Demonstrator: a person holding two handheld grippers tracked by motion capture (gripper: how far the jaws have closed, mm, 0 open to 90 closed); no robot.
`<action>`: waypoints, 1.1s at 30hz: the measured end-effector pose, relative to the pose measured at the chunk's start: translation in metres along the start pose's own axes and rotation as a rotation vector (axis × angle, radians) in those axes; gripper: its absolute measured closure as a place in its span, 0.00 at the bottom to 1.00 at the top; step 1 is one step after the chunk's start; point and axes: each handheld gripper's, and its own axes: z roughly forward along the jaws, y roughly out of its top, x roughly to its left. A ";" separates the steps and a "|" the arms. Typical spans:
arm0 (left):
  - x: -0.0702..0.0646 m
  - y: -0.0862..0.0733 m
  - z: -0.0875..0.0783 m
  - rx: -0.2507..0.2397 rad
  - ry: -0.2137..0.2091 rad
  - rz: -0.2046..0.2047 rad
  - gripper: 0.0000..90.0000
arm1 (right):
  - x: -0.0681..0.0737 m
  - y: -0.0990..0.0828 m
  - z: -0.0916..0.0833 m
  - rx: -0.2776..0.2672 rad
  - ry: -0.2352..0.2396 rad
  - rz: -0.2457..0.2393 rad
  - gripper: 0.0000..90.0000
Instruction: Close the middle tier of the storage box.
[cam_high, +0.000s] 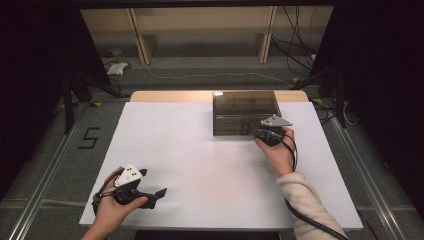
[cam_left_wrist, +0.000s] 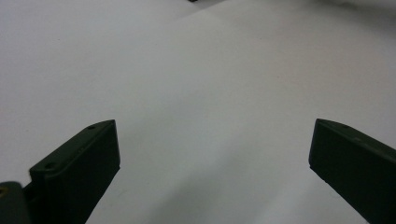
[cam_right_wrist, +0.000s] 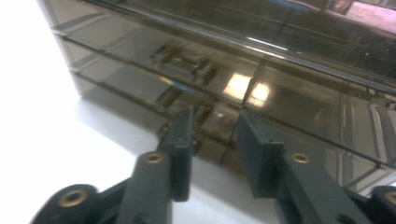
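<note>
Two grippers are working a white table (cam_high: 210, 165): the right gripper (cam_right_wrist: 212, 140), fingers narrowly apart, is closing around a bottom drawer's handle (cam_right_wrist: 215, 120) on the smoky drawer cabinet (cam_high: 245, 112) at the far edge, likely to pull it. The left gripper (cam_high: 159, 194) is resting near the front edge, fingers wide apart, with open tabletop between them.

Smoky drawer box (cam_high: 245, 112) at surface (cam_high: 200, 160) 1 o'clock edge. Right claw (cam_high: 260, 134) against its front. Left claw (cam_high: 159, 194) at 7 o'clock, jaws apart.
</note>
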 end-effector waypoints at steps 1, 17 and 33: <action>0.000 0.000 0.000 -0.001 0.001 0.000 0.02 | 0.001 -0.001 -0.003 -0.005 0.012 0.001 0.68; -0.001 0.000 0.000 0.000 0.005 -0.001 0.02 | 0.010 -0.015 -0.045 -0.024 0.139 0.006 0.44; 0.000 -0.001 -0.001 0.004 0.009 0.002 0.02 | 0.023 -0.045 -0.081 -0.018 0.224 -0.043 0.33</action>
